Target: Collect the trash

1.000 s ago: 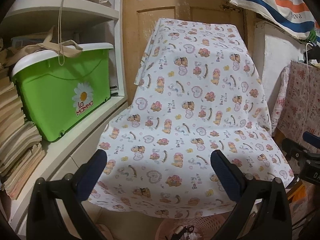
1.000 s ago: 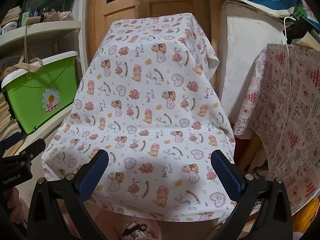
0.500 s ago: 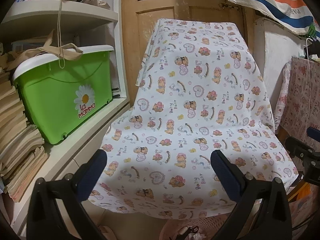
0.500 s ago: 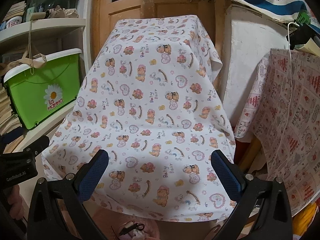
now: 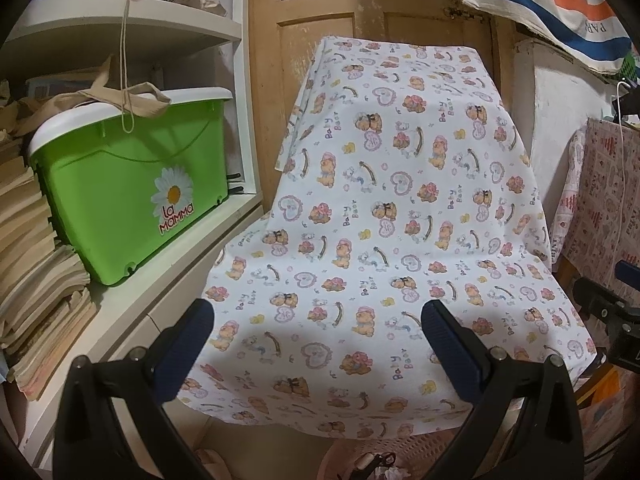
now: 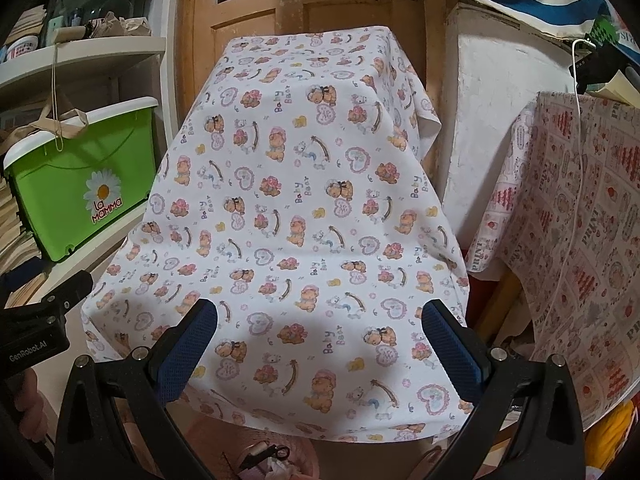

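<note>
Far left there's a stack of old yellowed papers (image 5: 36,280) piled on a white shelf (image 5: 132,312). Just right of that sits a green bin (image 5: 120,184) with a white lid and a daisy "la MaMMa" sticker, and a beige cloth bag strap (image 5: 120,98) flopped over its top, plus a string hanging down in front of it. One shelf up you can see some jars and bits, too blurry to name.

Middle of both views is a big sheet (image 5: 400,220) printed with "Baby Bear" teddies and hearts, draped over something tall and boxy that stands in front of a wooden door (image 5: 360,8). The sheet hangs down toward the camera.

The left gripper (image 5: 318,338) is held in front of the sheet's lower part, blue-padded fingers spread wide with nothing between them. Same for the right gripper (image 6: 320,338): fingers wide apart, empty. The two are side by side, and each pokes into the other's view at the edge.

The trash: right at the bottom edge, under the sheet's hem, there's a pink mesh basket (image 5: 416,446) and inside it what looks like crumpled white paper (image 6: 280,470) and a black clip-like thing (image 6: 266,454). It's below and between the fingers in both views, mostly cut off.

On the right, a second cloth (image 6: 580,240) with a red print covers a worktop, a white cable (image 6: 578,128) runs down over it, and a striped towel (image 5: 560,4) hangs up top.
</note>
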{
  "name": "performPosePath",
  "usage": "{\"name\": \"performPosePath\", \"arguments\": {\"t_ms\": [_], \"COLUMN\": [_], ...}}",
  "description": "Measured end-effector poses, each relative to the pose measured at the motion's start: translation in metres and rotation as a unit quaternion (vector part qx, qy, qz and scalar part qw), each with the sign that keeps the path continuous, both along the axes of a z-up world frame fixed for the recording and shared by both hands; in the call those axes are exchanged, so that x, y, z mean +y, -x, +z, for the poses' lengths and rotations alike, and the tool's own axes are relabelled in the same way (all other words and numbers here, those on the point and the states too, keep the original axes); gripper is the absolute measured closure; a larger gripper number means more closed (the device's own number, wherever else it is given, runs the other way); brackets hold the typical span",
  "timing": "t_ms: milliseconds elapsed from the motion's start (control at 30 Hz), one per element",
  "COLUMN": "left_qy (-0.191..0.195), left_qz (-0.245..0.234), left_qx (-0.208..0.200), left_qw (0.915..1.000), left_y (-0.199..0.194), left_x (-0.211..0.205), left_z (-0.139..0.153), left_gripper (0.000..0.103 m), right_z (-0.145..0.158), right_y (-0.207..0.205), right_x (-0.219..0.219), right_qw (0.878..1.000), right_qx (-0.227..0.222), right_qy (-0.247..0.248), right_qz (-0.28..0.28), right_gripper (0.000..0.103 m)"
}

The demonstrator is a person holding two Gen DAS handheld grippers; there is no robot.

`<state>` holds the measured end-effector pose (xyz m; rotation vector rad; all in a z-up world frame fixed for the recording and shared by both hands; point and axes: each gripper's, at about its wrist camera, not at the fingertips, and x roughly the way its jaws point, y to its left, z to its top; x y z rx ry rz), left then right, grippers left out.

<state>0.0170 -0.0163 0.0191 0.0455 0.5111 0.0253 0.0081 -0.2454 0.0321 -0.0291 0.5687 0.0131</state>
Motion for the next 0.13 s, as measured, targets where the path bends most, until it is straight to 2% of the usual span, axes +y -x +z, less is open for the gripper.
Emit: {"name": "performPosePath", "arguments": {"t_ms": [133], "left_qy": [-0.003], "left_qz": [0.005], "left_qx": [0.001], "left_qw": [1.0000], "left_y": [0.0016], "left_x": [-0.0011], "left_z": [-0.0016], "left_gripper": [0.000], "right_z": [-0.0006], "right_y": [-0.0003], "right_x": [0.0003], "right_qw": [1.000], "right_qx": [-0.001], "right_qy": [0.000], "right_qz": [-0.003], "right_gripper": [0.000]}}
